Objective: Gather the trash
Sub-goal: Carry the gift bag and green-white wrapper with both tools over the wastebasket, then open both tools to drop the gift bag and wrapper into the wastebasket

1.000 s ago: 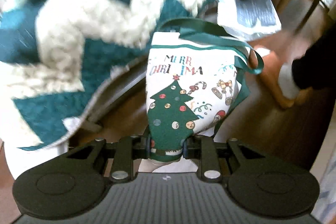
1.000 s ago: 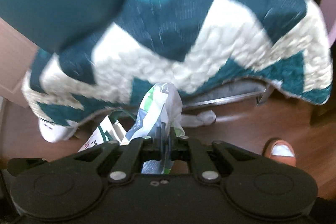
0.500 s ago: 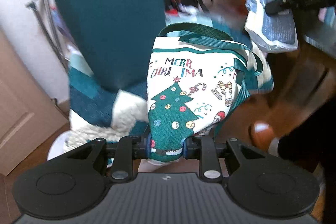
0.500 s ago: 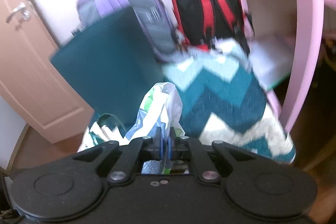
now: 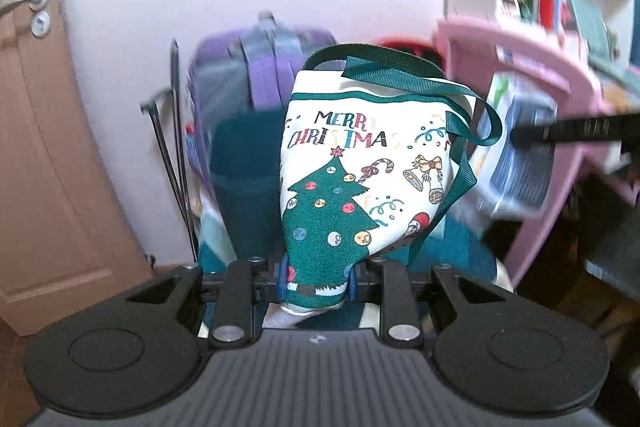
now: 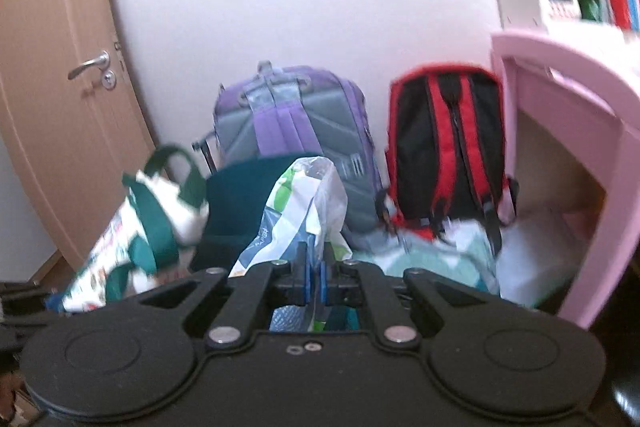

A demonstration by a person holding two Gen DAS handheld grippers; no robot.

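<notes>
Ahead of both grippers, a pink desk [image 6: 568,115] edge closes the right side. The left gripper [image 5: 316,277] clamps a Christmas tote bag [image 5: 360,163] rising before it; the right gripper [image 6: 315,273] pinches a plastic wrapper [image 6: 304,211]. Beyond stand a purple backpack [image 6: 288,115], red backpack [image 6: 444,143], teal chair back [image 5: 244,171] and door [image 6: 60,87].

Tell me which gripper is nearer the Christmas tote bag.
Left. The left gripper is clamped on the Christmas tote bag; the right gripper, shut on a plastic wrapper, is off to the bag's side.
</notes>
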